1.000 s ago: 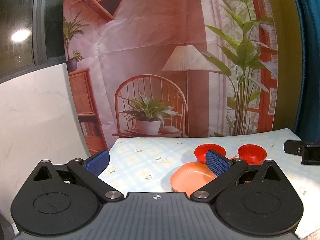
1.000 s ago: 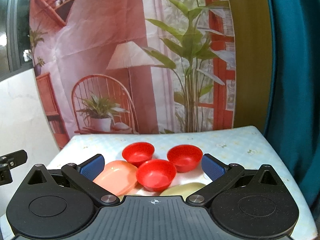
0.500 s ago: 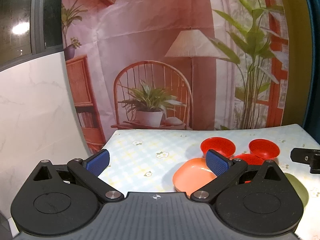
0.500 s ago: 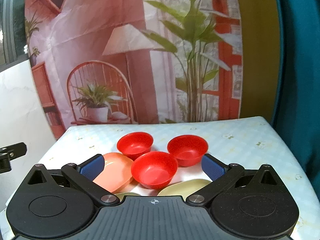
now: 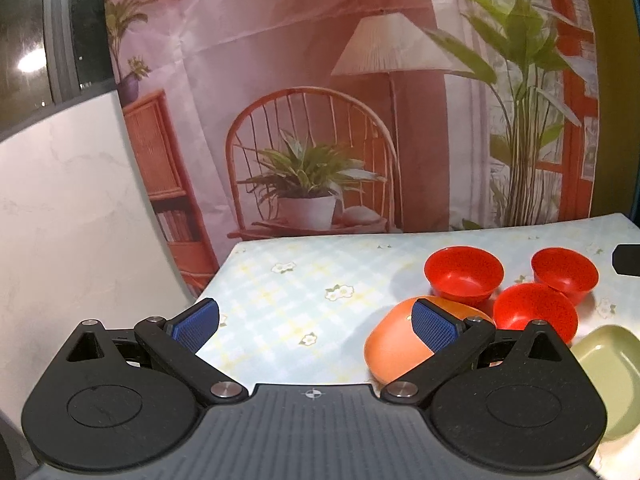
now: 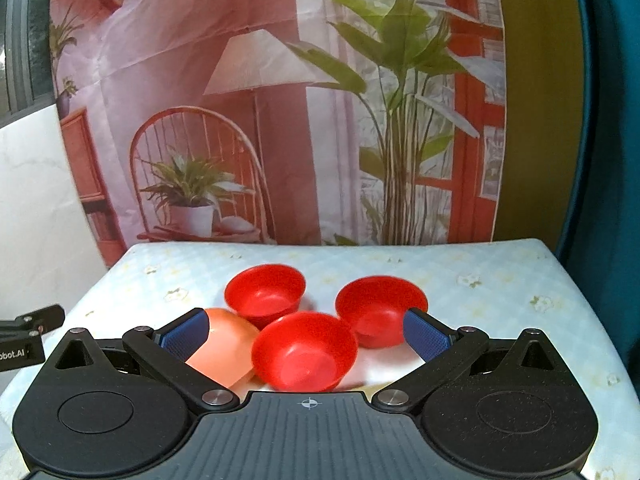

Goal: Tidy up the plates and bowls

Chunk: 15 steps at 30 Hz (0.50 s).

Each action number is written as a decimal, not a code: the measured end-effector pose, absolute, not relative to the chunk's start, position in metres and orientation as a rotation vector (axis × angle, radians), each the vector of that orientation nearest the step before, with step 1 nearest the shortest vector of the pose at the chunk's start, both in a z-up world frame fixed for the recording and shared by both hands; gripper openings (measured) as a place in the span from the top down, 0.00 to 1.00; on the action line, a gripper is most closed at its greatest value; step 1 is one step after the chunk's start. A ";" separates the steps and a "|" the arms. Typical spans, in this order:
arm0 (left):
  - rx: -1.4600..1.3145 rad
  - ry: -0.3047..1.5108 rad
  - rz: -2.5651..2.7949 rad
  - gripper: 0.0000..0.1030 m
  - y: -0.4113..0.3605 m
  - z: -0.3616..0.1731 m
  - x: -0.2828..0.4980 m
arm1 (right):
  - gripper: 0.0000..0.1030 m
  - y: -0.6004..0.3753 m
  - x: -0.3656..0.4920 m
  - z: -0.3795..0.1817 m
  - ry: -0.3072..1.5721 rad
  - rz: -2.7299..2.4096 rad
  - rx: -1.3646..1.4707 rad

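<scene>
Three red bowls sit close together on the table: a far left one [image 6: 264, 292], a far right one [image 6: 380, 308] and a near one [image 6: 306, 356]. An orange plate [image 6: 224, 348] lies to their left. A pale green plate [image 5: 612, 364] lies near the front right in the left wrist view. My right gripper [image 6: 306, 330] is open and empty, with the near red bowl between its fingers in the view. My left gripper [image 5: 316, 324] is open and empty above the tablecloth, left of the orange plate [image 5: 394, 350].
The table [image 6: 500, 276] has a pale blue flowered cloth. A printed backdrop [image 6: 280, 100] hangs right behind its far edge. A white wall [image 5: 60, 220] stands to the left and a teal curtain [image 6: 608, 140] to the right. The left part of the cloth holds nothing.
Both grippers have moved forward and tilted down toward the dishes, which now look larger and nearer. The green plate has come into the left wrist view. No dish has moved.
</scene>
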<state>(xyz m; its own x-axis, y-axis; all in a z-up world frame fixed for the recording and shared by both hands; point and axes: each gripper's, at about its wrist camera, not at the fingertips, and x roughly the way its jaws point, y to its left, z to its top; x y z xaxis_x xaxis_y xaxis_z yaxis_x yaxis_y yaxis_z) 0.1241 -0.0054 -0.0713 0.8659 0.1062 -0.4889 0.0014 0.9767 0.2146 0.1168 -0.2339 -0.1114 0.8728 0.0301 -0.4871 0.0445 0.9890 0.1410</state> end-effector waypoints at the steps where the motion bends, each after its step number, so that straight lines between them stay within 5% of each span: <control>1: 0.208 0.522 0.056 0.00 -0.003 -0.072 0.125 | 0.00 -0.236 0.121 -0.111 0.510 -0.009 0.152; 15: 0.205 0.489 0.046 0.00 -0.013 -0.051 0.179 | 0.00 -0.238 0.190 -0.086 0.470 -0.030 0.090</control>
<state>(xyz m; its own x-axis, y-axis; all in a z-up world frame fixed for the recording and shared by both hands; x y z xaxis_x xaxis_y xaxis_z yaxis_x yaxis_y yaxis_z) 0.1787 -0.0133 -0.0505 0.8824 0.0925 -0.4614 0.0054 0.9784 0.2066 0.1904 -0.2384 -0.0863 0.8913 -0.0080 -0.4533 0.0495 0.9956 0.0797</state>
